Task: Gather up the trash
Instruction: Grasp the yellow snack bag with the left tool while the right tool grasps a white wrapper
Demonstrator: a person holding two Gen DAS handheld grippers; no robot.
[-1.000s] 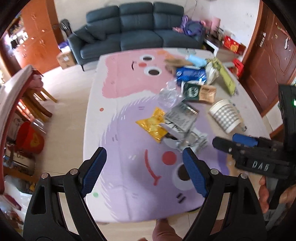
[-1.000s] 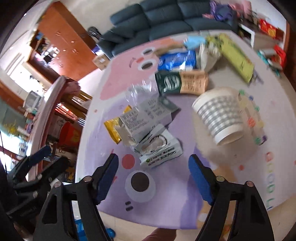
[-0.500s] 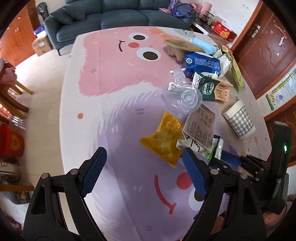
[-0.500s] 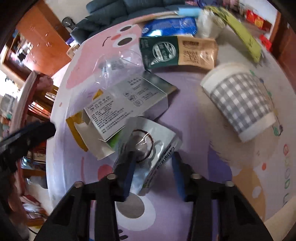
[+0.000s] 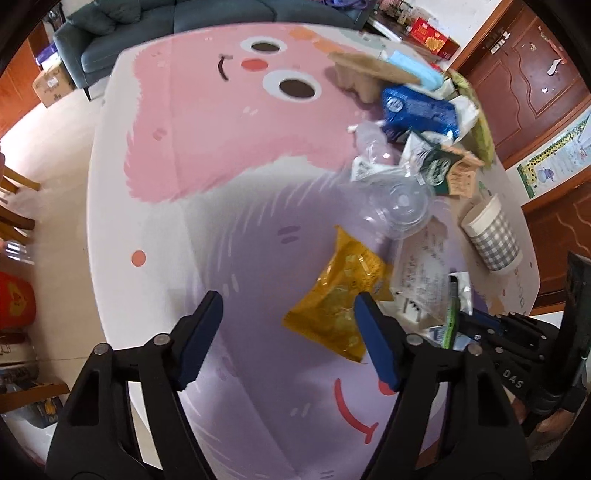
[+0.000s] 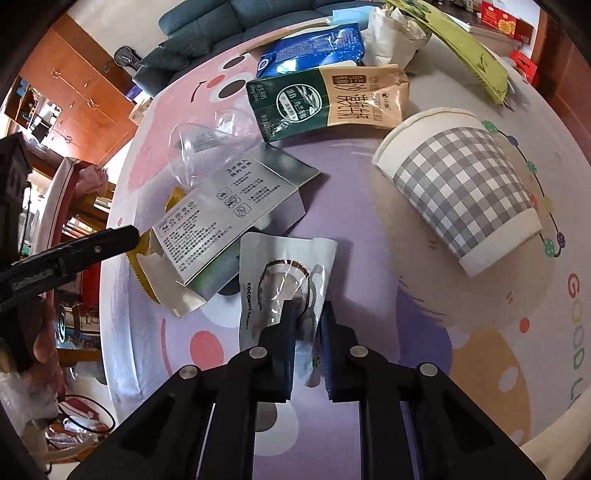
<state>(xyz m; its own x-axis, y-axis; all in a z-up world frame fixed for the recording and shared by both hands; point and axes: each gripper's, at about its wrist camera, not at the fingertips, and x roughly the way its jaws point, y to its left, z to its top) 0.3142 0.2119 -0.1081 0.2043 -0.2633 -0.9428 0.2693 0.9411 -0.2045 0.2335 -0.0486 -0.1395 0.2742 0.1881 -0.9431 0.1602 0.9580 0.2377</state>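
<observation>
Home living room — blue sofa (image 5: 207, 18), wooden cabinets (image 6: 77, 92), cartoon-print table (image 5: 192, 155)

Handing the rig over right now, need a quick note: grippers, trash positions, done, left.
Right gripper: shut on the white coconut pouch, near the table's front edge.
Left gripper: open, holding nothing, right finger at the yellow snack bag.
Still on the table: grey carton, clear plastic cup, checked paper cup on its side, green-and-tan milk carton, blue bag.
Done: pouch gripped. No bin in view.
Left: everything else.
</observation>
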